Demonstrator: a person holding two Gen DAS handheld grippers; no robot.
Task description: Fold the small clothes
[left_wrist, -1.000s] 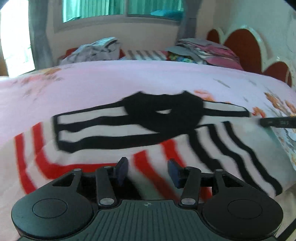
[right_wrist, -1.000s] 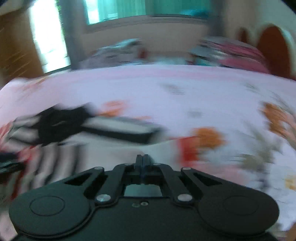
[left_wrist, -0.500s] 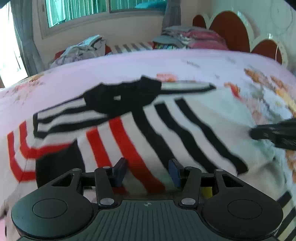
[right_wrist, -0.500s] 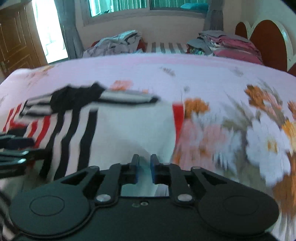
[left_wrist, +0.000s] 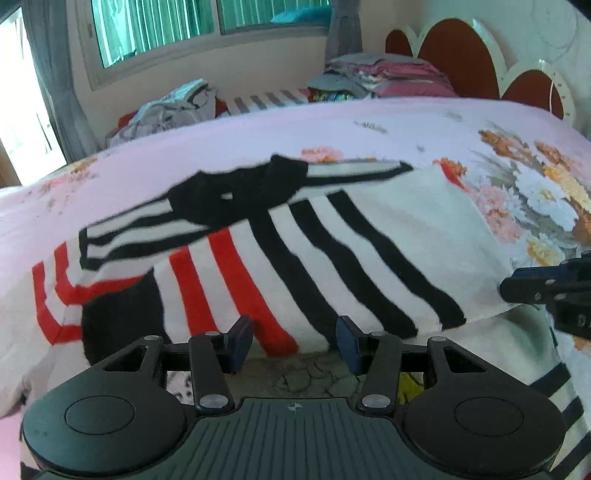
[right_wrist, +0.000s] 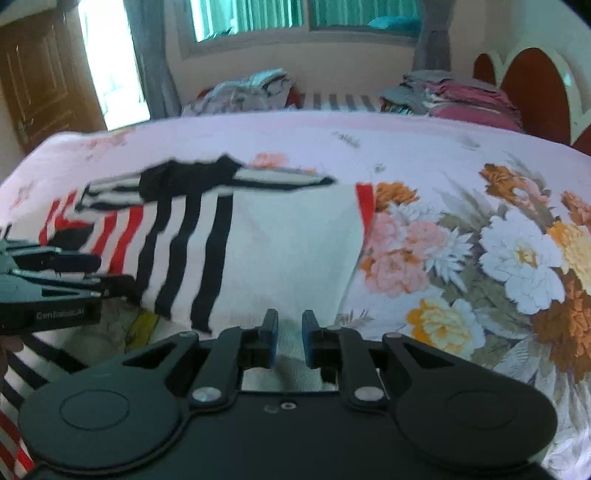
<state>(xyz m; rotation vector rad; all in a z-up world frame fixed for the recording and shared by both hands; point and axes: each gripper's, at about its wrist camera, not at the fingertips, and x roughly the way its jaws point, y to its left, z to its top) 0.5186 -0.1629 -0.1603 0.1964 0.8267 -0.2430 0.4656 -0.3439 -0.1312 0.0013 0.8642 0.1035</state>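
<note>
The left gripper (left_wrist: pixel 291 341) is hanging over the near edge of the striped sweater (left_wrist: pixel 295 251), its fingers standing well apart with nothing pinched between them. The right gripper (right_wrist: pixel 290 339) is sitting over the white part of the same garment (right_wrist: pixel 288 251), its fingers parted only a little, with white cloth showing in the narrow gap; whether the pads are touching it cannot be told.

The sweater is lying across the near half of a bed covered by a pink floral bedspread (right_wrist: pixel 461 258), folded over on itself, with red and black stripes and a black collar at its far side. A second striped layer is peeking out below the fold, nearest the cameras.

Beyond the garment the bedspread is lying bare up to the far edge. Past that edge, a crumpled grey pile of clothes (left_wrist: pixel 173 107) and a stack of folded clothes (left_wrist: pixel 384 77) are resting below a window (left_wrist: pixel 207 26). A scalloped headboard (left_wrist: pixel 476 62) is closing off the right side, and a wooden door (right_wrist: pixel 40 85) is standing on the left.
</note>
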